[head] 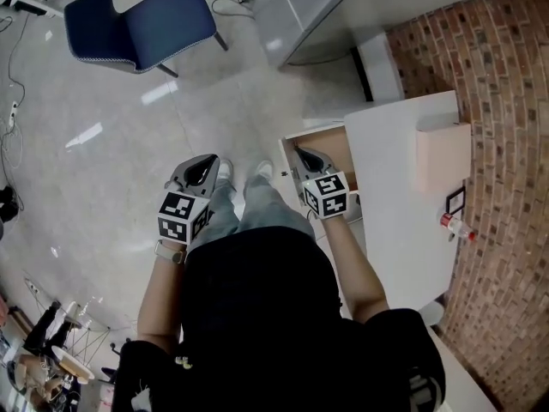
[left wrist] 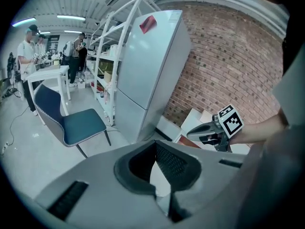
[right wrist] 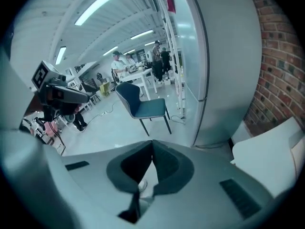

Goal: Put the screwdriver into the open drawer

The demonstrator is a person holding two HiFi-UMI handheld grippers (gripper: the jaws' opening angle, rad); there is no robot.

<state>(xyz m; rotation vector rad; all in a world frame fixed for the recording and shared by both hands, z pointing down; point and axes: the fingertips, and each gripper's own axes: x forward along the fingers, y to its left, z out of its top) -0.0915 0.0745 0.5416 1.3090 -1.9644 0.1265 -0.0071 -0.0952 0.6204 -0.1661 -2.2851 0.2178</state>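
Left gripper [head: 211, 160] and right gripper [head: 298, 151] both have their jaws closed and empty. The right one hangs over the open drawer [head: 334, 140] at the centre of the head view. The screwdriver cannot be seen. A blue chair [head: 141, 20] stands upper left. Only the gripper views show people [left wrist: 26, 51].

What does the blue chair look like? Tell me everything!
The blue chair has a padded seat and backrest that look like fabric, a pale trim round the edges and thin dark legs. It stands upright and empty on the shiny grey floor, with nothing else touching it.
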